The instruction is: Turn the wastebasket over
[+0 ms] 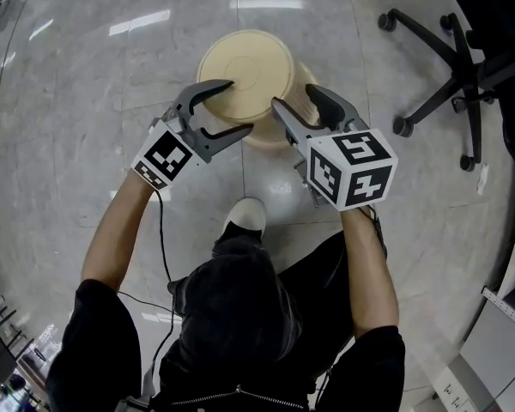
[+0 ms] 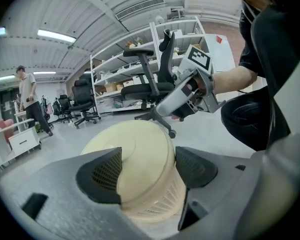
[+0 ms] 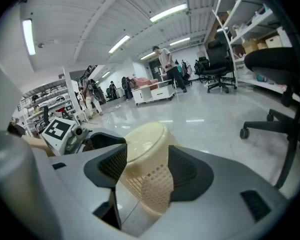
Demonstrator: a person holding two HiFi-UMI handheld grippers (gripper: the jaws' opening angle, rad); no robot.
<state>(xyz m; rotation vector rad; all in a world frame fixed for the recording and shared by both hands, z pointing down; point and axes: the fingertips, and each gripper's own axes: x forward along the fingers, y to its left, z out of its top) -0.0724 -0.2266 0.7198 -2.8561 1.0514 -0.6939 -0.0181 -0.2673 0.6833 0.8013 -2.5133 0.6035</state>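
Wastebasket (image 1: 245,80) on floor (image 1: 86,101), base up, long axis vertical, straight ahead of both grippers. Left gripper (image 1: 240,105) wide open, flanking base rim on left. Right gripper (image 1: 292,95) likewise wide, at right wall. Apparently no pad contact, though hard to judge. Equally near.
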